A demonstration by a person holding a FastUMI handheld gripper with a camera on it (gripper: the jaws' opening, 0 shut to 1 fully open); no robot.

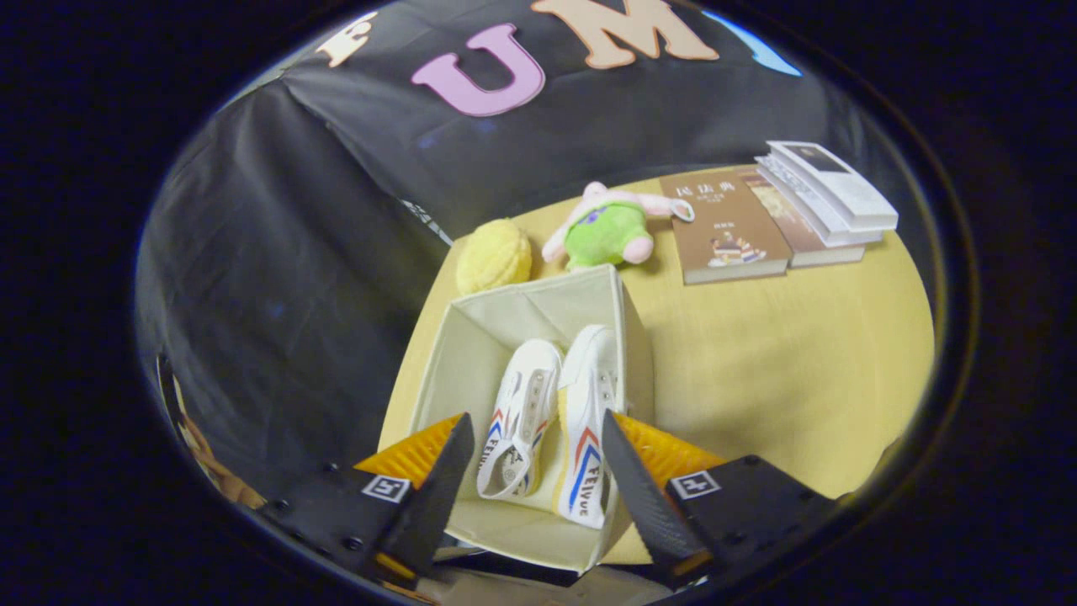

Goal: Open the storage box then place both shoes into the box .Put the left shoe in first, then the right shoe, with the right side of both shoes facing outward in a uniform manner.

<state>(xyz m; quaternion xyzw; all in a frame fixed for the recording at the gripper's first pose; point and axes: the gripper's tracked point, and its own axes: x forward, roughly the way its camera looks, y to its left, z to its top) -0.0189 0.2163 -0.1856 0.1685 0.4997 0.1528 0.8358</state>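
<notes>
Dim booth, sharp centre, warped edges

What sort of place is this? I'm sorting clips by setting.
Likely a staged recording booth, not a lived-in room: black cloth wall, a yellow table with books, a plush toy and an open storage box holding two shoes. The gripper hangs open above them.

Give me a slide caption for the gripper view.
Open hand-held gripper above the open storage box holding both shoes, on a yellow table.
</notes>
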